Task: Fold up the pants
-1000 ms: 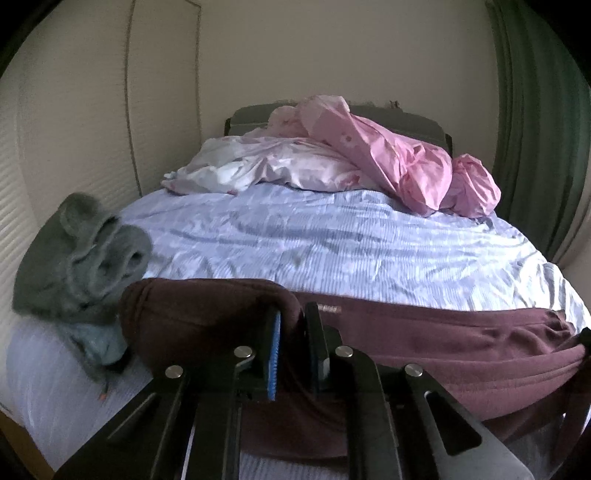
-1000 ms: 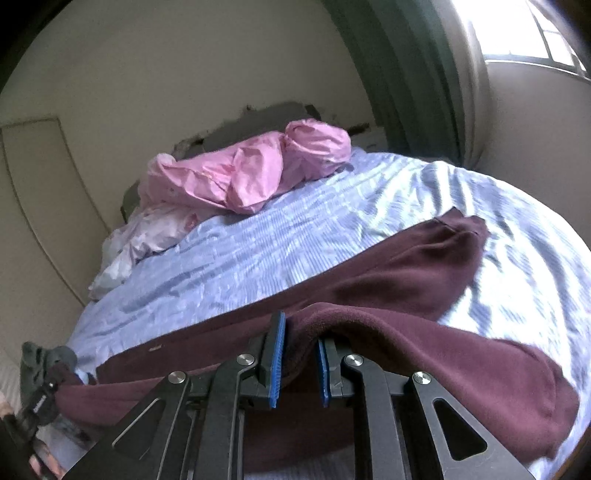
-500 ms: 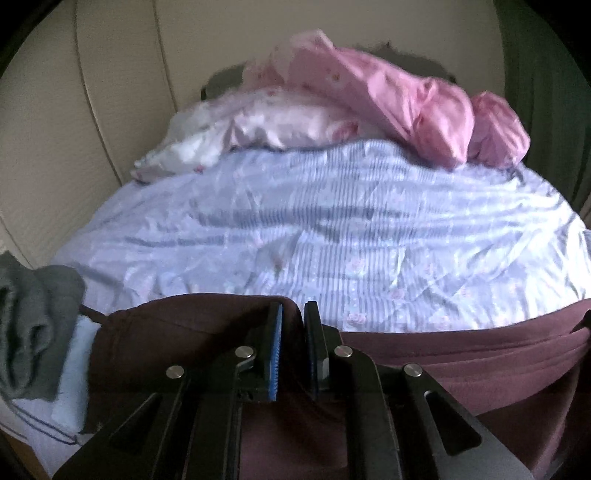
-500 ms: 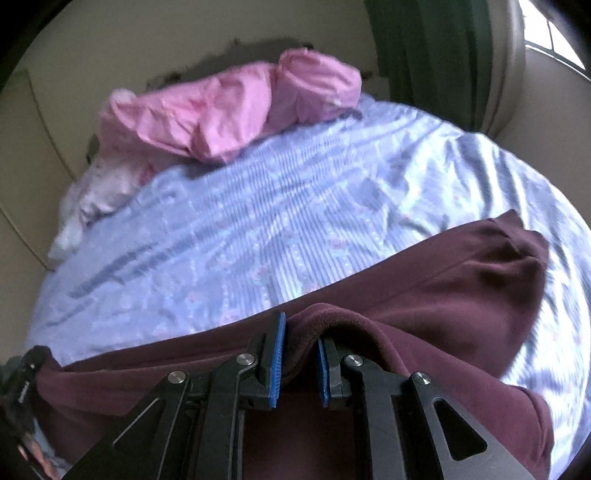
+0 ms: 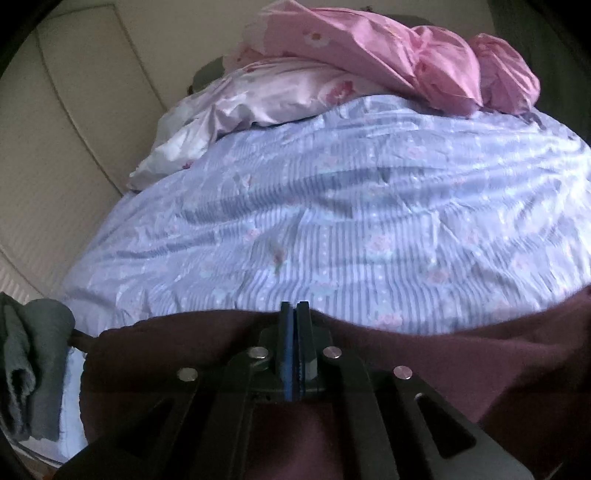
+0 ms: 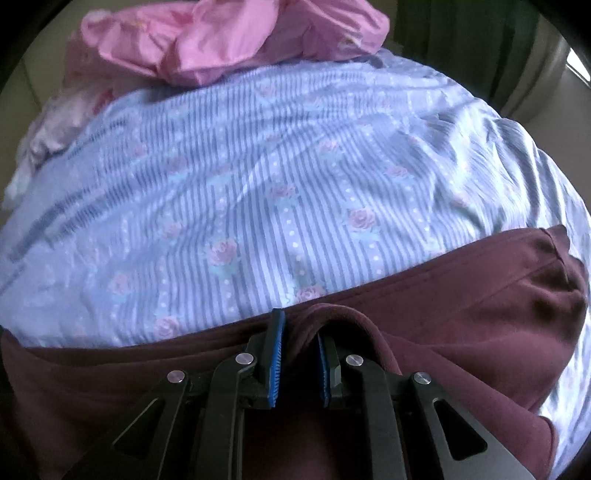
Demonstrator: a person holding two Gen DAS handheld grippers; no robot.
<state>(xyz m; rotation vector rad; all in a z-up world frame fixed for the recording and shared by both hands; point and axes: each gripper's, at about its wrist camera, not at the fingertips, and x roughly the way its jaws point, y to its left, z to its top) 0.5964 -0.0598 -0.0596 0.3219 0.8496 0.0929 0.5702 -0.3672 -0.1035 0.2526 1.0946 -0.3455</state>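
1. Left wrist view: the left tongs have their blue-padded jaws pressed almost together, with no gap to speak of between them. They sit at the far edge of the dark maroon fleece pants; whether a thin layer of the cloth is pinched between the pads cannot be told.
2. In the same view the pants lie across the near part of the bed with the lilac striped, rose-printed sheet, running from the left edge to the right edge of the picture.
3. A crumpled grey cloth lies at the near left corner of the bed, just beside the left end of the pants.
4. At the far end of the bed a pale pink floral pillow lies with a bunched bright pink cover on and beside it. No box, basket or other container is in sight.
5. Right wrist view: the right tongs are clamped on a raised fold of the maroon pants, the fabric bunched up between the two blue pads and draped over the right one.
6. Here the pants stretch from the left edge to a rounded end at the right, resting on the striped sheet.
7. The bright pink cover lies at the far end of the bed, and a dark green curtain hangs at the upper right.
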